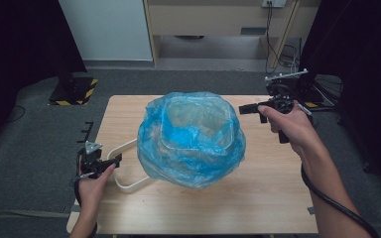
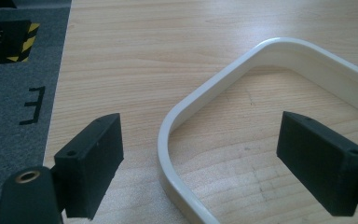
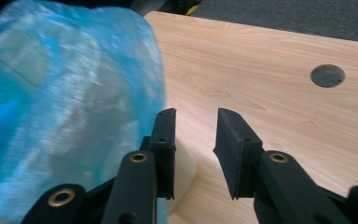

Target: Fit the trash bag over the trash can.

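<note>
Right claw [image 3: 193, 140] slightly apart beside blue bag [image 3: 65, 116], left claw [image 2: 205, 158] wide, straddling white frame [image 2: 177, 121].

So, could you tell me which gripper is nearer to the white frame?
Left. The left gripper has its open jaws astride the white frame without touching it; the right gripper hangs beyond the blue bag, at the table's far right.

The left gripper [image 2: 200, 154] has its jaws wide apart, low over the table [image 2: 168, 51]. A white frame [image 2: 177, 116] curves between them, nearer the left jaw, touching neither.
</note>
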Motion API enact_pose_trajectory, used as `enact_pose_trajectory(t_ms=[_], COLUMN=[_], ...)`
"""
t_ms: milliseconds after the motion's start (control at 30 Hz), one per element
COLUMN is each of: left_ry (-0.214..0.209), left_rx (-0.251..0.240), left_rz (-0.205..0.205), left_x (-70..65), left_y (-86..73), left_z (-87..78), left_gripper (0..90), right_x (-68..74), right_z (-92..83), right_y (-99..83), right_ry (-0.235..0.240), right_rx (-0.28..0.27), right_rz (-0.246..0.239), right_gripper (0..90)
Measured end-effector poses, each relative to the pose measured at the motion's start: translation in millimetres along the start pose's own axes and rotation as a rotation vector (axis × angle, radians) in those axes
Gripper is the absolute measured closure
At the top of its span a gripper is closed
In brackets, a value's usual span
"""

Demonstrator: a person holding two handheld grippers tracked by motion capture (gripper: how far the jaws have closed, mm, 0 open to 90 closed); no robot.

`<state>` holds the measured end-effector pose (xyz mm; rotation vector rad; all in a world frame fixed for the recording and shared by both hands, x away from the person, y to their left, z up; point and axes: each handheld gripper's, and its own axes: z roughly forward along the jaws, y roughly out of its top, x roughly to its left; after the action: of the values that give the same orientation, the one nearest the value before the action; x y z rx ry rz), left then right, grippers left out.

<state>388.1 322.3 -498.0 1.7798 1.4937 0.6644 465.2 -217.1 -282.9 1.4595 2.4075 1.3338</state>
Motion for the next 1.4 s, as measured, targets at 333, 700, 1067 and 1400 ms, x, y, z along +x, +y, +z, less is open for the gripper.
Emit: enact_pose_trajectory(t_ms=[333, 700, 1067, 1400], left_ry=[-0.004, -0.010, -0.033, -0.093], left_rx=[0.007, 0.011, 0.038, 0.075], left_rz=[0.004, 0.021, 0.053, 0.086], left_x=[-0.8, -2.3, -5.9, -11.8], left_y=[0.2, 1.5, 5.2, 18.1], left_z=[0.5, 1.9, 6.8, 14.7], left_gripper=[13.8, 12.1, 7.1, 3.0], right_x=[-21.3, -41.8, -62.5, -84.2], right_z=[16.7, 32.2, 45.8, 53.8], right_y=[-16.7, -33.7, -53.5, -78.1], right_ry=[-0.045, -0.075, -0.096, -0.088], right_rx=[-0.008, -0.036, -0.063, -0.096], right_rz=[0.027, 0.029, 0.038, 0.079], right_gripper=[51.3, 27.2, 10.9, 9.7])
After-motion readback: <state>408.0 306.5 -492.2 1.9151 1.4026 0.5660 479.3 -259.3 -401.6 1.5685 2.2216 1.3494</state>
